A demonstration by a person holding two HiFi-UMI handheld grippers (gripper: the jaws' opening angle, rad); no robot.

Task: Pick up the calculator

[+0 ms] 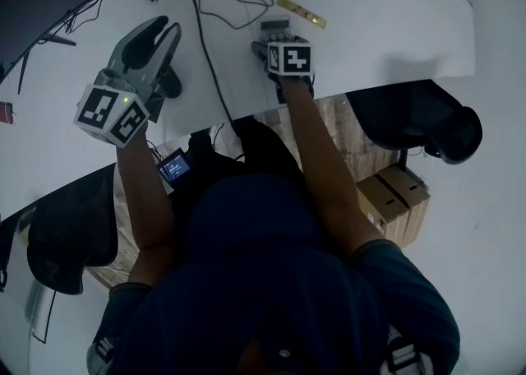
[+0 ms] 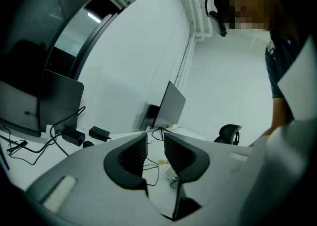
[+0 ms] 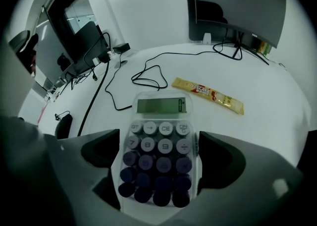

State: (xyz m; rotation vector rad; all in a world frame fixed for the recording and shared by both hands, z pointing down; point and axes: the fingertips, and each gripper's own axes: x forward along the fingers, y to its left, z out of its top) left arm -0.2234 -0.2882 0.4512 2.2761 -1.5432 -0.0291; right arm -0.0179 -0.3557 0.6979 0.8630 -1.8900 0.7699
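Right gripper view: right gripper spread wide over calculator, lying flat on desk between its 2 jaws, not clamped; left gripper narrowly parted, empty, well apart from calculator.

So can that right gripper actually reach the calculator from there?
Most likely yes. The right gripper has its jaws wide apart on either side of the calculator, which lies flat on the table with nothing over it. The pads aren't pressing yet.
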